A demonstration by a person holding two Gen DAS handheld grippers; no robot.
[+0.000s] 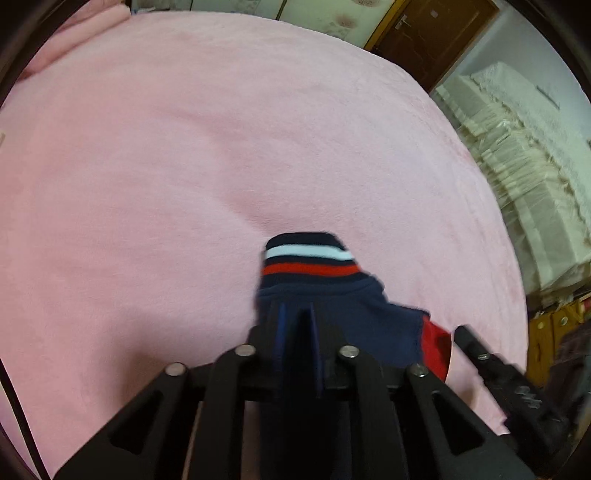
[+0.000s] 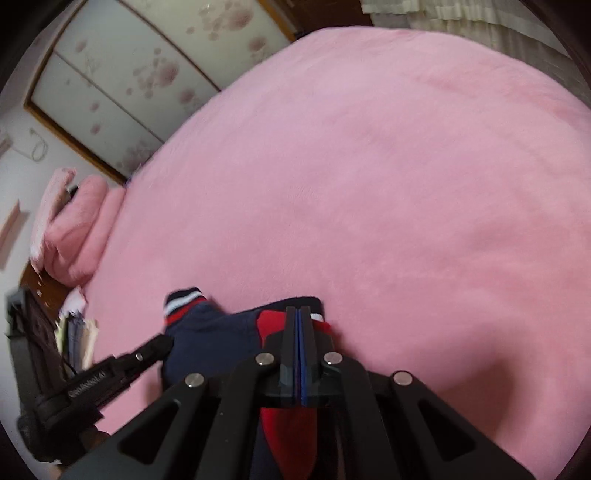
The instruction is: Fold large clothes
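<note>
A navy garment [image 1: 332, 306] with a red panel and a cuff striped white and red is held up over a pink bed [image 1: 184, 166]. My left gripper [image 1: 295, 310] is shut on its navy cloth just behind the striped cuff. My right gripper [image 2: 298, 314] is shut on the garment's red part [image 2: 269, 321], with the navy cloth and striped cuff [image 2: 183, 299] to its left. The right gripper shows in the left wrist view at the lower right [image 1: 469, 336]. The left gripper shows in the right wrist view at the lower left [image 2: 162, 345]. Most of the garment hangs hidden below the grippers.
The pink bed cover [image 2: 369, 184] fills both views. A pink pillow and folded bedding [image 2: 74, 236] lie at the bed's head. A wardrobe with flowered sliding doors [image 2: 129, 74] stands beyond. A cream lace-covered piece of furniture [image 1: 517, 166] and a brown door [image 1: 432, 33] stand at right.
</note>
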